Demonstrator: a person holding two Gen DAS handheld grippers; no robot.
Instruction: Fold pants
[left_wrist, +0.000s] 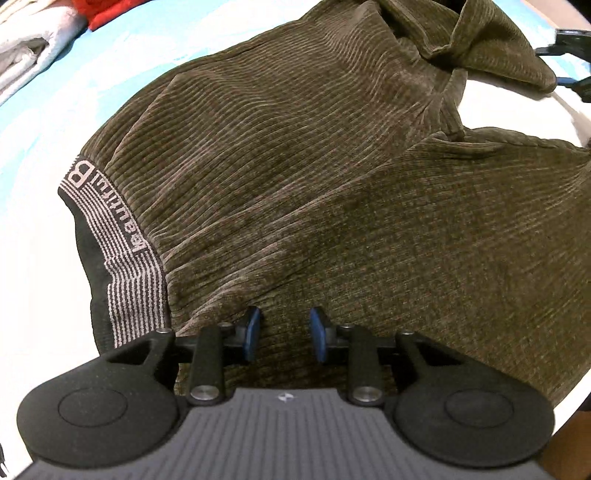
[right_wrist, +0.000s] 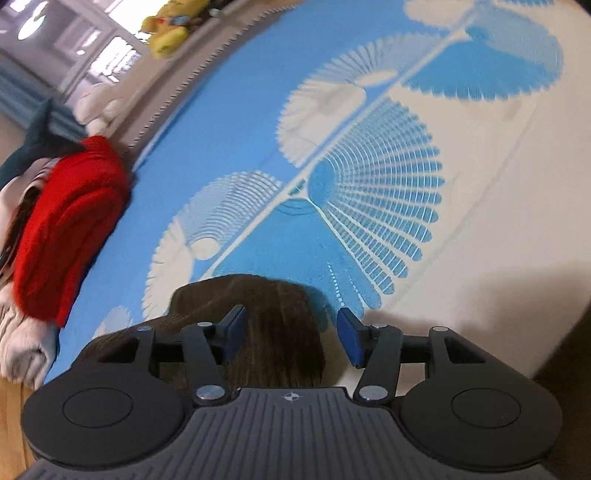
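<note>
Between the blue pads of the left gripper, parted with nothing pinched: olive ribbed cloth of the pants, spread across the blue-and-white bed cover. Just to the left, the striped waistband with its lettering. Farther off, one leg rumpled and folded back on itself.

Under the right gripper, likewise spread wide and empty: a dark brownish fold, probably a leg end of the same pants. Beyond, open patterned cover, then a red garment on a pile at the bed's edge.

Judged soft, limp, fairly thick; little slip on the ribs. Best taken at waistband edge and leg hem, pinching both layers.
</note>
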